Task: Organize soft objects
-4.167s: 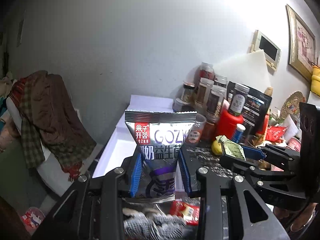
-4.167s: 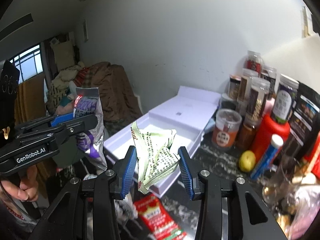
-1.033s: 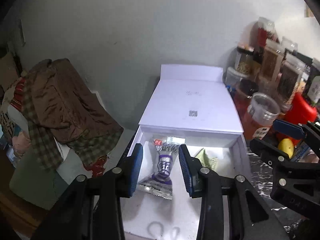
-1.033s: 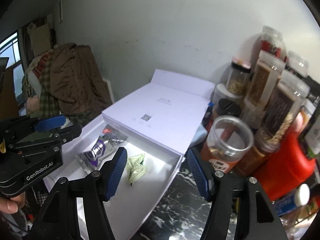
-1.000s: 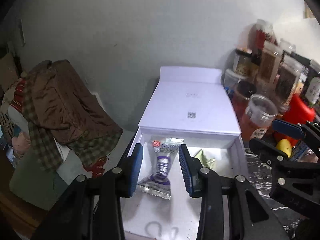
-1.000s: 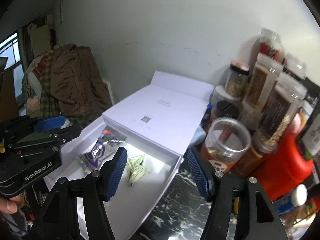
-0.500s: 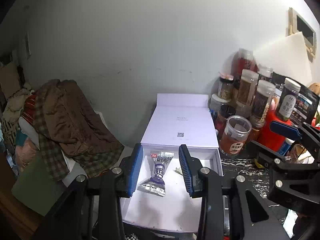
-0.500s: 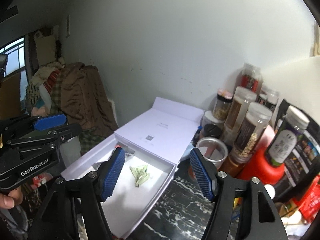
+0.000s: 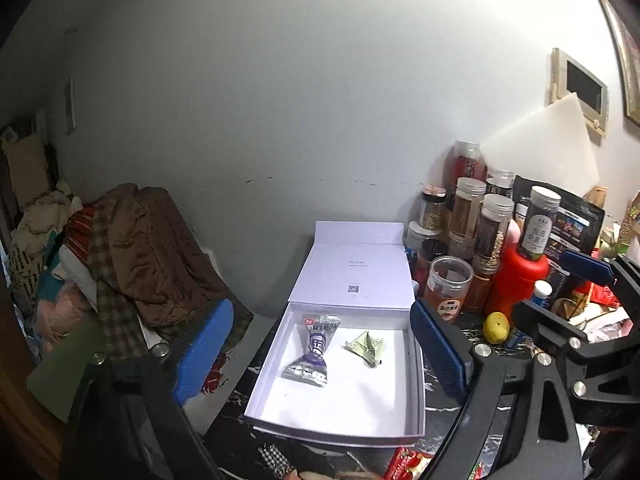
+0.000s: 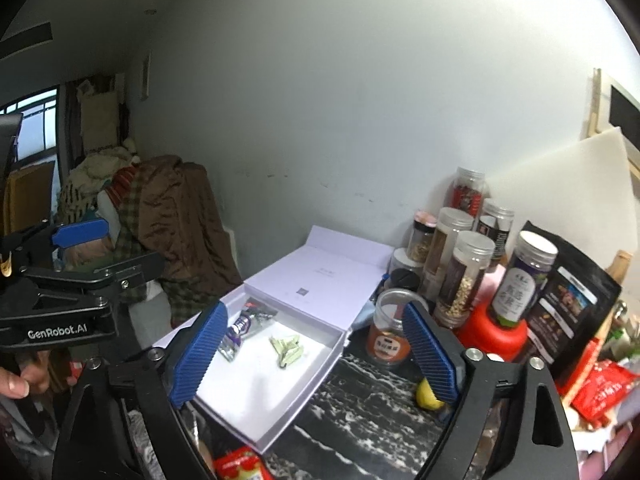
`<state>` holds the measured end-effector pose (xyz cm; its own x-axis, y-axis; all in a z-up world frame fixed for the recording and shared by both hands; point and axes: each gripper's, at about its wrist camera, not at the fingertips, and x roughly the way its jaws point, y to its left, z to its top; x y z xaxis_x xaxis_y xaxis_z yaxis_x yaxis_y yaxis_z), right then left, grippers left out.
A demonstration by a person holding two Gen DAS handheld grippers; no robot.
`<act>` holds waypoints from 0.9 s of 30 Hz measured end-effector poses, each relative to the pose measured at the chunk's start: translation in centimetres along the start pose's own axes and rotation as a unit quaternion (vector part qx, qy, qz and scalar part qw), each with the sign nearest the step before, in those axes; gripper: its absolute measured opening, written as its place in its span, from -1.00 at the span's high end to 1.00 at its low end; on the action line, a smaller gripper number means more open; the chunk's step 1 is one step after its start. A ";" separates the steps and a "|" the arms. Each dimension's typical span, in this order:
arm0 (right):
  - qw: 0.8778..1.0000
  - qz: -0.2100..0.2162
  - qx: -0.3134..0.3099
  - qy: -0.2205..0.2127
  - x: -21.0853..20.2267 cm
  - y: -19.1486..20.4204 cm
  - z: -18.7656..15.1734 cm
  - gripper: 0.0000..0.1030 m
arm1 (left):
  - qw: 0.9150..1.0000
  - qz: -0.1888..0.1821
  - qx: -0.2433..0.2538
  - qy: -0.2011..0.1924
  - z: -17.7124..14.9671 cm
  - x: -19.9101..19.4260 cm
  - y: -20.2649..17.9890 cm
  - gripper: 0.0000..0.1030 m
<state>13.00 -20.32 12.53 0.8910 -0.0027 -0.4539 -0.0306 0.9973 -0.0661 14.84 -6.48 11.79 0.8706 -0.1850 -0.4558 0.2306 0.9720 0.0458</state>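
A white open box (image 9: 416,372) (image 10: 320,360) sits on the dark marbled counter with its lid folded back. Inside it lie a silver and purple snack packet (image 9: 314,350) (image 10: 242,328) and a crumpled green packet (image 9: 366,346) (image 10: 286,348). My left gripper (image 9: 322,350) hangs above and back from the box, jaws opening wide, nothing between the pads. My right gripper (image 10: 316,344) is likewise raised, jaws opening, holding nothing. Each gripper shows at the edge of the other's view.
Several jars and bottles (image 9: 480,240) (image 10: 460,264), a red container (image 9: 518,280) and a lemon (image 9: 496,322) crowd the counter right of the box. Red snack packets (image 10: 236,464) lie at the near edge. A pile of clothes (image 9: 132,256) sits left, beyond the counter.
Both grippers pulled up and back from the box, so it looks smaller now. The left jaws spread wide, and the right jaws widened further. Both packets stay in the box.
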 end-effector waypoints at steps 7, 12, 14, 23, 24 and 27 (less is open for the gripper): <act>1.000 0.001 -0.010 -0.013 -3.4 0.8 -1.2 -0.88 | 1.000 -0.007 0.007 -0.007 -1.2 -2.9 -0.4 -0.78; 1.000 0.001 -0.003 -0.009 -5.2 0.9 -2.6 -0.90 | 1.000 -0.022 0.006 -0.012 -2.4 -5.1 -0.1 -0.78; 1.000 0.002 0.003 -0.007 -5.7 0.9 -3.1 -0.90 | 1.000 -0.026 0.006 -0.013 -3.0 -5.9 0.0 -0.78; 1.000 0.000 0.010 0.021 -6.9 1.9 -6.6 -0.90 | 0.998 -0.055 0.012 0.027 -6.6 -7.4 -0.2 -0.78; 1.000 0.002 0.010 0.025 -6.9 2.0 -7.0 -0.90 | 0.998 -0.059 0.009 0.031 -7.1 -7.5 -0.1 -0.78; 0.999 0.002 0.012 0.038 -6.9 2.5 -8.4 -0.90 | 0.997 -0.065 0.005 0.046 -8.4 -7.8 -0.2 -0.78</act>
<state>3.01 -18.47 8.00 0.8535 -0.0039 -0.5210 -0.0217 0.9988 -0.0431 4.38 -3.99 7.85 0.7897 -0.2949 -0.5379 0.3433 0.9392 -0.0108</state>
